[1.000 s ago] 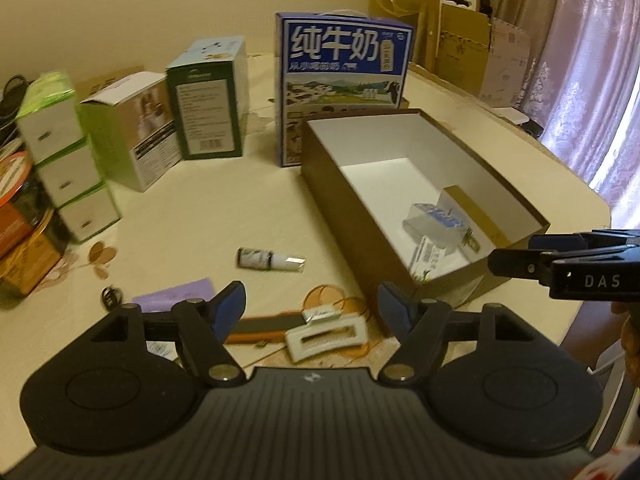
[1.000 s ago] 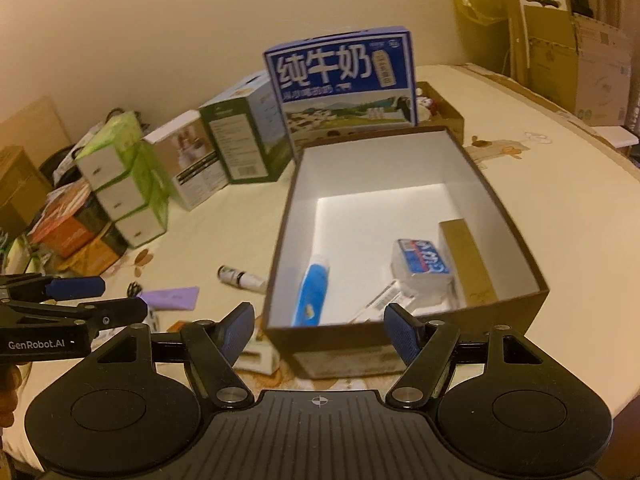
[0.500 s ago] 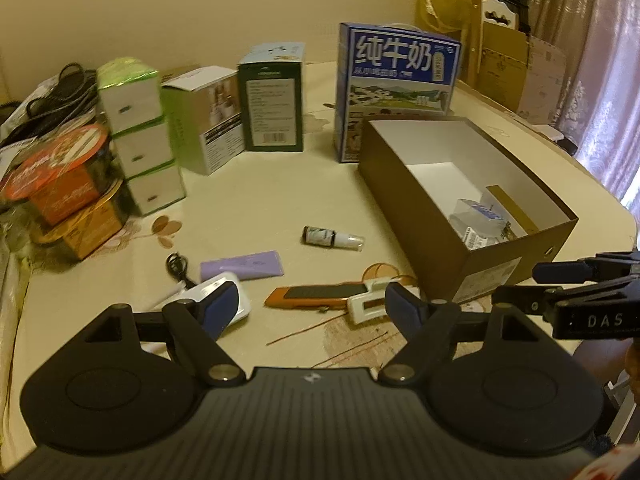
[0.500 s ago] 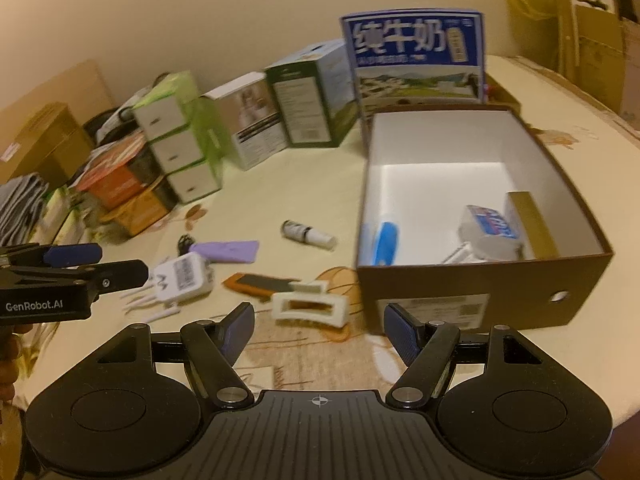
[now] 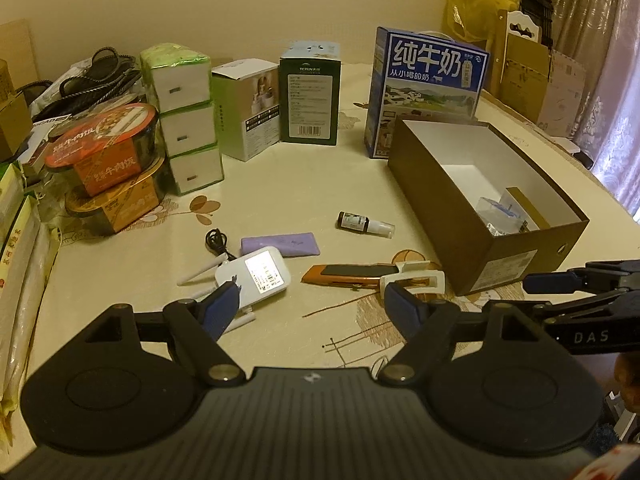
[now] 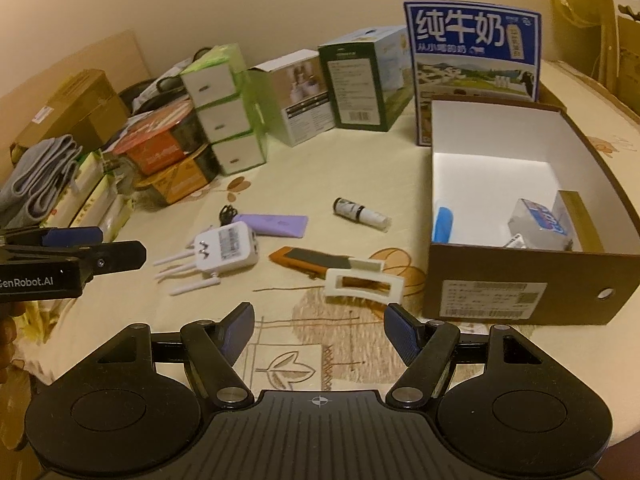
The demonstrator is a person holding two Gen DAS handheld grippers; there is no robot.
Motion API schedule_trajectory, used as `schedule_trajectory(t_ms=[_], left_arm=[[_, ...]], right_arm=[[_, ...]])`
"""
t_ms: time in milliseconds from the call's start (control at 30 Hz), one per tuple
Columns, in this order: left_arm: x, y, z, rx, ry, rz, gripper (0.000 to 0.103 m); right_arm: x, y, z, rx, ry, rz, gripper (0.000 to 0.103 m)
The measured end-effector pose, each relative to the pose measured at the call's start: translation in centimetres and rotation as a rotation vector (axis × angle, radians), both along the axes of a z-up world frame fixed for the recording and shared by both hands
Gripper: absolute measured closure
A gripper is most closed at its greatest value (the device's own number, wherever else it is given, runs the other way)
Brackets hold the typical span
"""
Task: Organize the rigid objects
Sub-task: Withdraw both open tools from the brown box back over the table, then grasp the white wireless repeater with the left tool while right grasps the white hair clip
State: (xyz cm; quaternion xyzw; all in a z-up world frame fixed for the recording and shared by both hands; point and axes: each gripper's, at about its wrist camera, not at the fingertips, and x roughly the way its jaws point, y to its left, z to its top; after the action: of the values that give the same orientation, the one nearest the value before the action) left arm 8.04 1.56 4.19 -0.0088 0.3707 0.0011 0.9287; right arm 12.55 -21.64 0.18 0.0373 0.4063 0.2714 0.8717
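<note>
A brown shoebox (image 5: 480, 248) (image 6: 520, 280) stands open on the right of the table, holding a blue tube (image 6: 444, 224), a clear packet (image 6: 540, 220) and a gold box (image 6: 580, 216). On the cloth left of it lie a white hair clip (image 5: 416, 278) (image 6: 362, 284), an orange utility knife (image 5: 344, 274) (image 6: 308, 258), a small bottle (image 5: 364, 224) (image 6: 360, 212), a purple flat case (image 5: 280, 245) (image 6: 276, 224) and a white adapter with antennas (image 5: 256, 276) (image 6: 226, 250). My left gripper (image 5: 314, 300) hovers open above the knife and adapter. My right gripper (image 6: 319, 316) is open just short of the clip. Both hold nothing.
A blue milk carton (image 5: 428, 88) stands behind the shoebox. Green boxes (image 5: 310, 96), stacked tissue packs (image 5: 184, 120) and food tubs (image 5: 108, 152) line the back and left. A black cable (image 5: 216, 240) lies by the purple case. Cardboard and a curtain stand at the right.
Both grippers have swung left, away from the shoebox. The box has slid to the right in both views, and the adapter, purple case and knife have come into full sight.
</note>
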Motion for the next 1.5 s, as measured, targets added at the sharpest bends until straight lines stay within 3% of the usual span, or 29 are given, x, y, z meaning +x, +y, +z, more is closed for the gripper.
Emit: schedule_trajectory(t_ms=[500, 1100, 1300, 1500], left_arm=[[-2.0, 1.6, -1.7, -0.016, 0.038, 0.054, 0.027], [-1.6, 3.3, -4.9, -0.03, 0.104, 0.092, 0.027], [-1.1, 3.6, -6.1, -0.035, 0.105, 0.079, 0.027], [-0.4, 4.2, -7.3, -0.027, 0.109, 0.068, 0.03]], right_arm=[[-0.7, 2.3, -1.9, 0.003, 0.044, 0.05, 0.034], [0.2, 3.3, -4.3, -0.006, 0.09, 0.049, 0.034], [0.8, 3.8, -5.3, -0.03, 0.074, 0.061, 0.034], [1.9, 4.9, -6.3, -0.086, -0.009, 0.102, 0.034]])
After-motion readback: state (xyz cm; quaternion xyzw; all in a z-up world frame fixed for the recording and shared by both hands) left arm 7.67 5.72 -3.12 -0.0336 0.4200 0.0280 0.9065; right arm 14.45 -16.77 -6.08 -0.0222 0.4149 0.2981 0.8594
